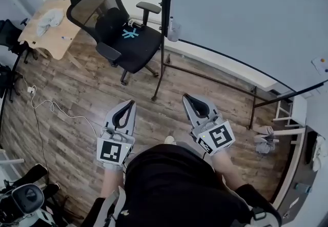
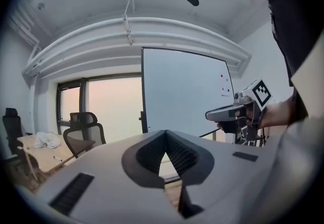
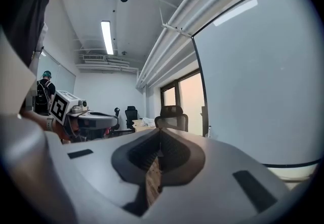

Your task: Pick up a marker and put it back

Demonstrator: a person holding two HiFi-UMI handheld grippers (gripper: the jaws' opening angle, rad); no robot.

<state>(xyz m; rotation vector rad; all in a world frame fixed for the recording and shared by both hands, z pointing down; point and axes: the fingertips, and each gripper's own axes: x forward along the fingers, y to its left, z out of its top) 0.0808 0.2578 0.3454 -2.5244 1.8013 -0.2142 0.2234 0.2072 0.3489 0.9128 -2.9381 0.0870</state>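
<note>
**Both grippers closed and empty; marker-like stick far off on the table**

Head view. Looks steeply down on the grey two-jaw left gripper [image 1: 132,103] and the matching grey right gripper [image 1: 185,98], held level and side by side over a brown wood-plank floor [image 1: 77,128]. Shows both jaw pairs with tips together and nothing between them. Ahead and to the right of the right jaws, finds a large pale-grey whiteboard on a dark metal stand [image 1: 246,11]. Ahead and left of the left jaws, finds a black mesh office chair [image 1: 141,49] with a small blue star-shaped piece [image 1: 130,33] on its seat. Beyond the chair, further left, takes in a light wooden table [image 1: 56,44] bearing a crumpled white cloth [image 1: 48,20] and a thin white stick with a blue end [image 1: 64,38]. Looks like a marker but is too small to name for certain; lies well apart from both jaw pairs.

Left gripper view. Looks level along the left jaws: dark ribbed pads [image 2: 177,152] meeting at the tips, with only an empty wedge of gap behind them. Places the whiteboard beyond the tips. Places the chair, table, cloth and flat-lying stick to their left. To the right, catches the right gripper in a hand [image 2: 276,114].

Right gripper view. Shows the right jaws pressed together, gripping nothing, floor planks visible through the slit. Places the chair just past the tips, the whiteboard to their right, the left gripper to their left.
</note>
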